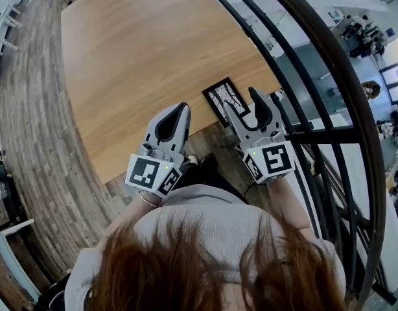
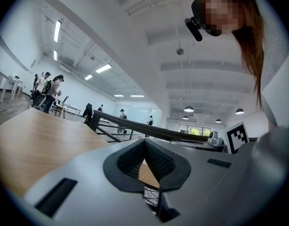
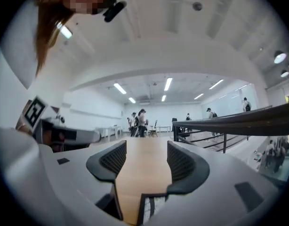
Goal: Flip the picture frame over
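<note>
A black picture frame [image 1: 223,98] with a white, line-patterned picture lies flat at the near right corner of the wooden table [image 1: 140,50]. My right gripper [image 1: 254,93] hovers over the frame's near right edge. It stands open, and the frame's edge [image 3: 151,210] shows low between its jaws [image 3: 146,149]. My left gripper [image 1: 183,107] hangs over the table's near edge, left of the frame. It is shut on nothing, tips touching [image 2: 145,144], with a bit of the frame [image 2: 152,197] below them.
A black metal railing [image 1: 328,135] runs close along the table's right side, with a lower floor beyond it. Plank flooring [image 1: 30,109] lies to the left. Several people [image 3: 139,122] stand far off past the table's far end.
</note>
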{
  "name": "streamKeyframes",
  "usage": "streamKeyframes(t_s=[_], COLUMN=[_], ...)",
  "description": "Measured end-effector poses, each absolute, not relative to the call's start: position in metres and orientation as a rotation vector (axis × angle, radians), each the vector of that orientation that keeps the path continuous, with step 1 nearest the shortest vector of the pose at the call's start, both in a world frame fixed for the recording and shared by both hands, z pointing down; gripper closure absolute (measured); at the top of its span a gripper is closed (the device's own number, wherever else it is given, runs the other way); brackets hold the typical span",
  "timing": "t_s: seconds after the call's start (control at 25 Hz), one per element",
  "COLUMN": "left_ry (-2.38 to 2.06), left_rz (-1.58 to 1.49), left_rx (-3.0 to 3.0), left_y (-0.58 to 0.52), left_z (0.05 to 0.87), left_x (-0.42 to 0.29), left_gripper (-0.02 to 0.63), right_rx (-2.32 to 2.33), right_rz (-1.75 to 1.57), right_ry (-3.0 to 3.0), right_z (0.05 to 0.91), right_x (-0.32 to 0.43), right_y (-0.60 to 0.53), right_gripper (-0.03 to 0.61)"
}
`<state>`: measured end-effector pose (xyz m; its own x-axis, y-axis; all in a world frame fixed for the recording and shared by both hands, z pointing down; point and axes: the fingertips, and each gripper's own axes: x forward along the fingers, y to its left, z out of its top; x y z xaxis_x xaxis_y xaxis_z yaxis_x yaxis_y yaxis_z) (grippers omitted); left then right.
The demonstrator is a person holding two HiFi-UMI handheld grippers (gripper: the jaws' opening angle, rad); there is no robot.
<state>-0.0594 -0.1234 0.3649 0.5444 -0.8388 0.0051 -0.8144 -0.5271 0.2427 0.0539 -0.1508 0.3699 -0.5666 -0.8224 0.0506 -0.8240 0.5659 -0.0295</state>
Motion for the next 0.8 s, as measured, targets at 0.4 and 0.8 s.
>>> streamKeyframes(t_s=[0.4, 0.8], left_ry=[-1.297, -1.294], left_rz=[-0.262, -0.321], left_rx=[2.634, 2.696], left_y=[-0.126, -0.128], left_z=[0.336, 0.318], left_x=[-0.040, -0.034], left_gripper=[0.607, 0.607], right_rx=[1.795, 1.870], right_rz=[0.348, 0.312], right_ry=[-2.776, -2.795], right_z=[0.321, 0.302], right_x=[0.068, 0.059], right_y=[-0.141, -0.136], right_gripper=[0.493, 0.561])
